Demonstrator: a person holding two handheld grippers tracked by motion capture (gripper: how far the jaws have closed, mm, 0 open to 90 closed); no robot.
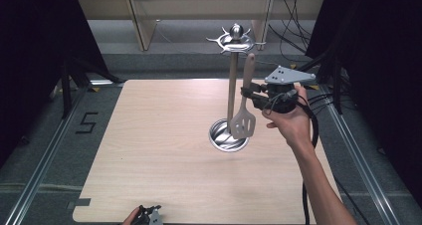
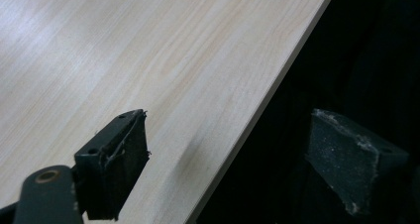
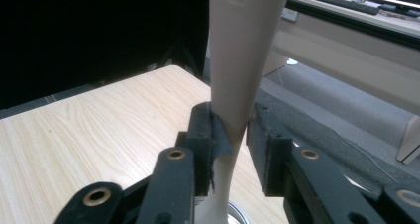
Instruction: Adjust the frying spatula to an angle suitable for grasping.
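Beige slotted plastic spatula [image 1: 244, 116] hangs upright beside the steel utensil stand [image 1: 232, 85], loosely between the right gripper's [image 1: 247, 96] slightly parted jaws; left gripper [image 2: 228, 159] gapes wide.

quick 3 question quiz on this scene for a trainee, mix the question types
1. True or false: the spatula lies flat on the table.
2. What stands between the jaws of the right hand-held gripper? A: the spatula's handle. B: the metal stand's pole. C: nothing.
3. Fill in: the jaws of the left hand-held gripper stand ___.
Key: 1 false, it is upright beside the metal stand; 2 A; 3 open.
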